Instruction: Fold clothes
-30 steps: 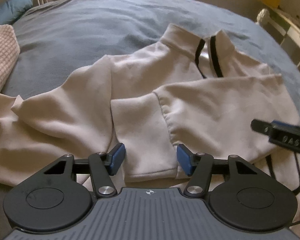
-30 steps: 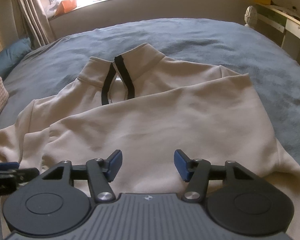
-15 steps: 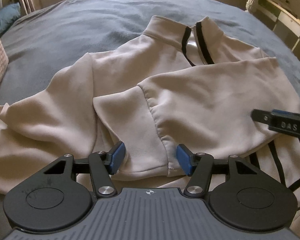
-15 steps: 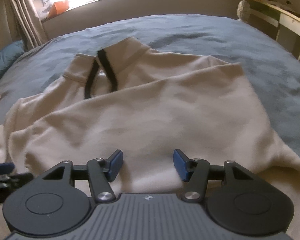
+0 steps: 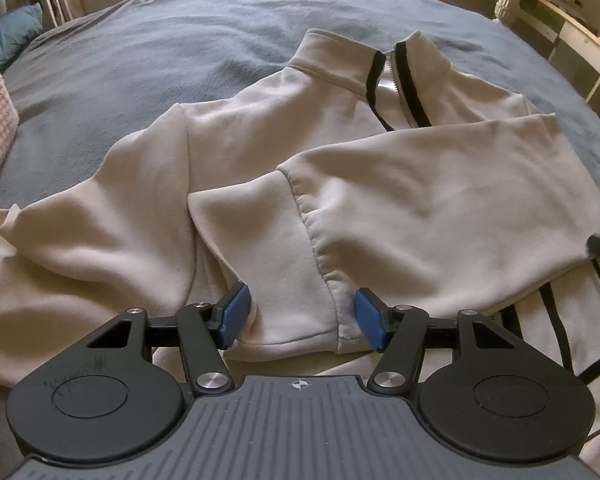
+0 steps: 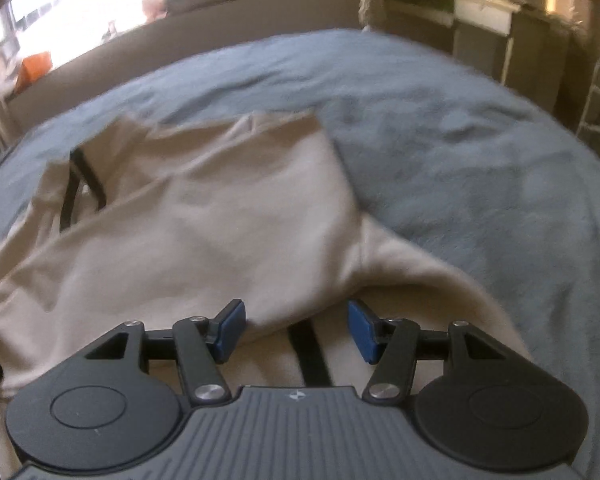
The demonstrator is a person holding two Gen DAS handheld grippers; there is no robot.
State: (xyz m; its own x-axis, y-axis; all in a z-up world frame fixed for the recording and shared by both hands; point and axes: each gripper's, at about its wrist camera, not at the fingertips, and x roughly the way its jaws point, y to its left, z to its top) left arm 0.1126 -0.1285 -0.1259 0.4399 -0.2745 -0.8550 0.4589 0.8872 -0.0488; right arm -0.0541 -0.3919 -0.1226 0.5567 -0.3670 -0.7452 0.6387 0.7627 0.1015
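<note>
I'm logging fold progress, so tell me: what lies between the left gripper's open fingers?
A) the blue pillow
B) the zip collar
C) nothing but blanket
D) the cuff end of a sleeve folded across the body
D: the left gripper is open, its blue pads flanking the sleeve cuff laid across the cream sweatshirt.

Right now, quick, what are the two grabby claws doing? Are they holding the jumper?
Left gripper: open, its fingers either side of the sweatshirt cuff, not clamped.
Right gripper: open, over the sweatshirt's edge, holding nothing.
</note>
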